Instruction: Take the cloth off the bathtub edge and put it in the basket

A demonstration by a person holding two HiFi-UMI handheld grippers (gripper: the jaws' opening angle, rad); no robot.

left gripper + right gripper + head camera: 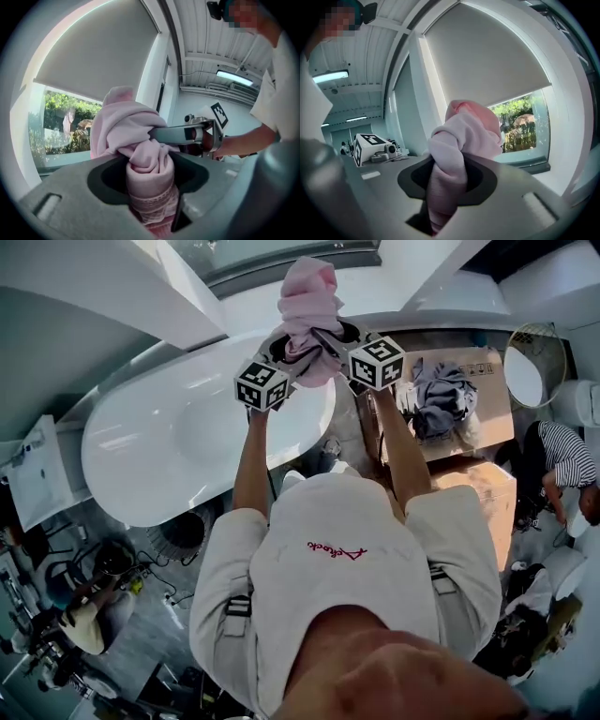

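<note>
A pink cloth [307,315] hangs bunched in the air above the far end of the white bathtub [169,442], clear of its edge. My left gripper [289,354] is shut on its lower left part and my right gripper [330,345] is shut on it from the right, the two close together. In the left gripper view the pink cloth [136,133] fills the jaws of my left gripper [151,185], with a lace-trimmed edge low down, and the right gripper's finger [180,134] presses into it. In the right gripper view the pink cloth [464,136] runs down between the jaws of my right gripper [446,190].
A cardboard box [483,418] holding grey clothes [441,399] stands right of the tub. A round wire-rimmed object [534,364] sits at the far right, beside a person in a striped top [562,460]. A wall and window lie behind the tub.
</note>
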